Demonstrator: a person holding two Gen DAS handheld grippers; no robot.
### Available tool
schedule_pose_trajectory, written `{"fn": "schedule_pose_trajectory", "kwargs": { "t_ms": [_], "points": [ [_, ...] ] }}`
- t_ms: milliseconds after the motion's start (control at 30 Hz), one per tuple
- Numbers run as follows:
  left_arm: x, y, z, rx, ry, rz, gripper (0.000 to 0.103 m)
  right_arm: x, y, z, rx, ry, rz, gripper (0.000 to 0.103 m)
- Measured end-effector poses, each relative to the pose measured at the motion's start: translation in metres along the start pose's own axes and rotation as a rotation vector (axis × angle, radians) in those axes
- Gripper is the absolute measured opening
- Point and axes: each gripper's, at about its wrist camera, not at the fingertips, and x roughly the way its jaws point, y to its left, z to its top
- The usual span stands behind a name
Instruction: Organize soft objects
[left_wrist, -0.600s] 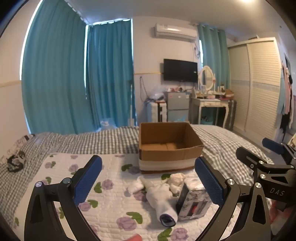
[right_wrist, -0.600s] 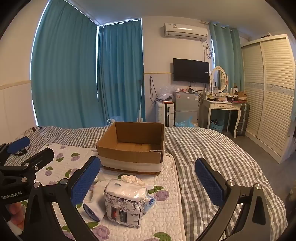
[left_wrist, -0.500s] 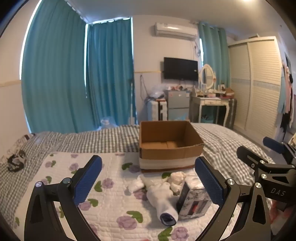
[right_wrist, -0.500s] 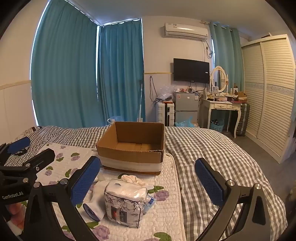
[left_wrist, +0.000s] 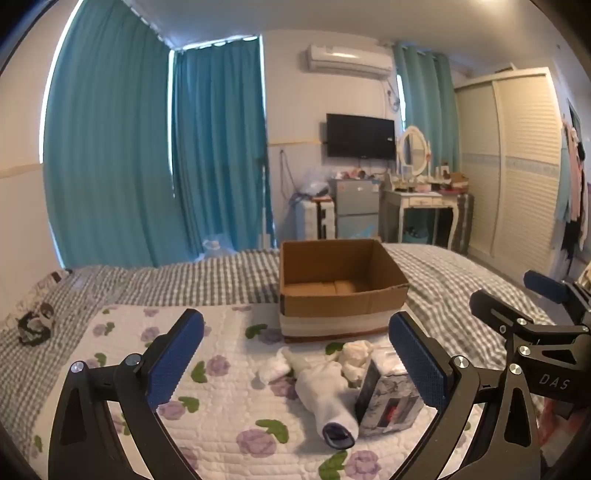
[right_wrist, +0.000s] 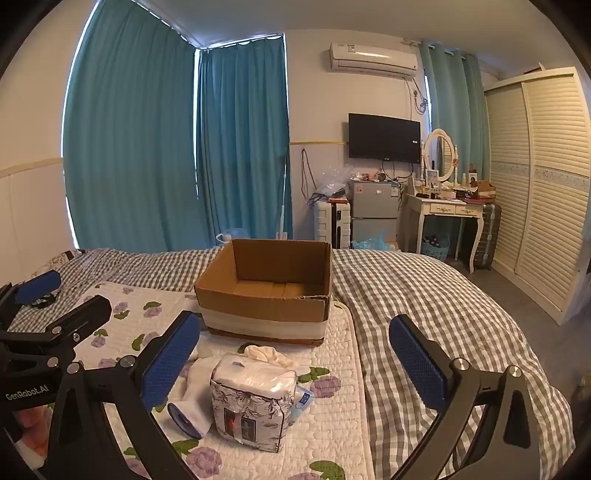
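Observation:
An open, empty cardboard box (left_wrist: 341, 288) (right_wrist: 266, 291) stands on the bed. In front of it on the floral quilt (left_wrist: 221, 373) lie a white sock with a dark toe (left_wrist: 327, 398) (right_wrist: 190, 400), a crumpled cream cloth (left_wrist: 356, 356) (right_wrist: 264, 352) and a floral-wrapped tissue pack (left_wrist: 388, 397) (right_wrist: 253, 400). My left gripper (left_wrist: 295, 362) is open and empty, above the quilt, short of the sock. My right gripper (right_wrist: 295, 363) is open and empty, short of the tissue pack. Each gripper shows at the edge of the other's view.
A grey checked bedspread (right_wrist: 424, 306) covers the bed around the quilt. A dark patterned item (left_wrist: 35, 325) lies at the far left. Beyond the bed stand teal curtains, a small fridge (right_wrist: 373, 214), a dressing table (right_wrist: 447, 218) and a louvred wardrobe (right_wrist: 546, 184).
The left wrist view has shifted slightly; the box and items sit a little higher in it. Both grippers stay open and empty. The objects have not moved.

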Motion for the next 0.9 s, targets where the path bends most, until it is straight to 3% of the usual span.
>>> {"fn": "schedule_pose_trajectory", "kwargs": {
  "t_ms": [900],
  "points": [
    [-0.0015, 0.0038, 0.0006, -0.013, -0.003, 0.014, 0.103, 0.0001, -0.0004, 0.0026, 0.005, 0.008, 0.003, 0.103]
  ]
}}
